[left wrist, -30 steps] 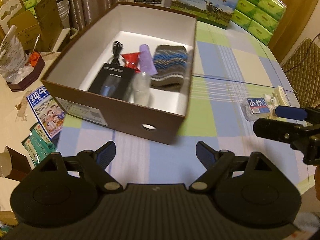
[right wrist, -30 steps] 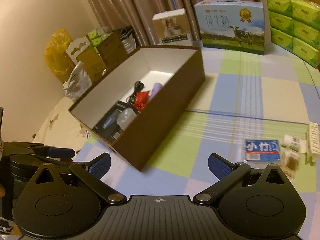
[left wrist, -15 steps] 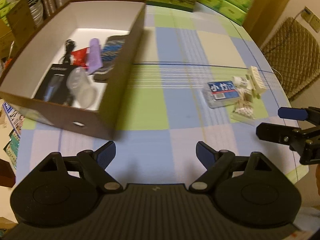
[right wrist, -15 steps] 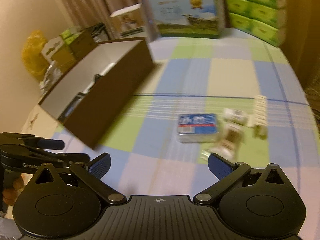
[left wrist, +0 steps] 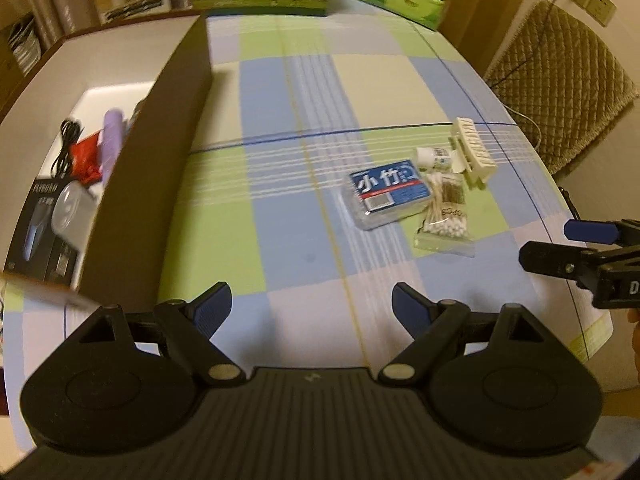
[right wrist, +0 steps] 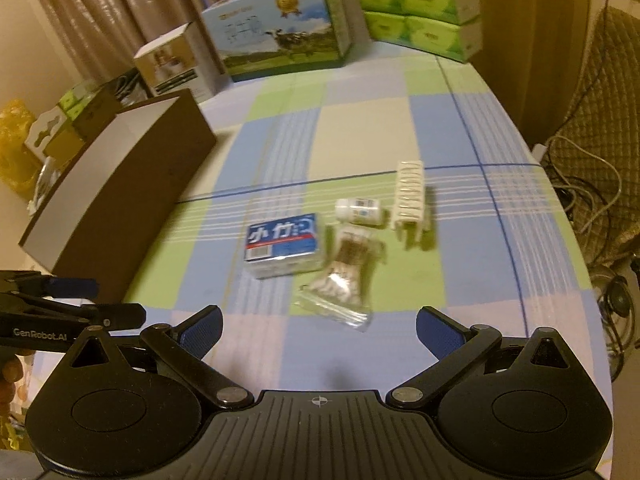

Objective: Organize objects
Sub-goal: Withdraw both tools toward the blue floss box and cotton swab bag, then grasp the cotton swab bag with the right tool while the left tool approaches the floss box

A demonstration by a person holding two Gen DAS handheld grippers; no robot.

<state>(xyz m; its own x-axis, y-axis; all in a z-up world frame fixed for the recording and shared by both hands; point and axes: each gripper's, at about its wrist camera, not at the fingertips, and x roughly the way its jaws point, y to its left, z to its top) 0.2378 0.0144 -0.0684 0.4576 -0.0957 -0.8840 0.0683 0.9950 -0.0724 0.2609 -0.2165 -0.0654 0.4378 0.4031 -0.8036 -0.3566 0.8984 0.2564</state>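
On the checked tablecloth lie a blue-labelled clear pack (left wrist: 386, 196) (right wrist: 283, 247), a bag of cotton swabs (left wrist: 443, 216) (right wrist: 343, 280), a small white bottle (left wrist: 433, 157) (right wrist: 360, 210) and a cream comb-like clip (left wrist: 472, 152) (right wrist: 410, 197). A brown open box (left wrist: 152, 168) (right wrist: 120, 196) stands to their left, holding a purple tube (left wrist: 111, 136), a red packet, a black cable and a dark carton. My left gripper (left wrist: 310, 308) hovers open near the box's corner, short of the items. My right gripper (right wrist: 318, 326) is open just in front of the swab bag. Both are empty.
A milk carton box (right wrist: 280, 28), a smaller box (right wrist: 176, 64) and stacked green tissue packs (right wrist: 420, 4) line the far edge of the table. A quilted chair (left wrist: 556, 76) and loose cables (right wrist: 592, 200) are off the right side. Clutter sits beyond the brown box.
Both grippers have swung right, away from the brown box and toward the loose items, which now lie ahead of them. The jaws have stayed open.
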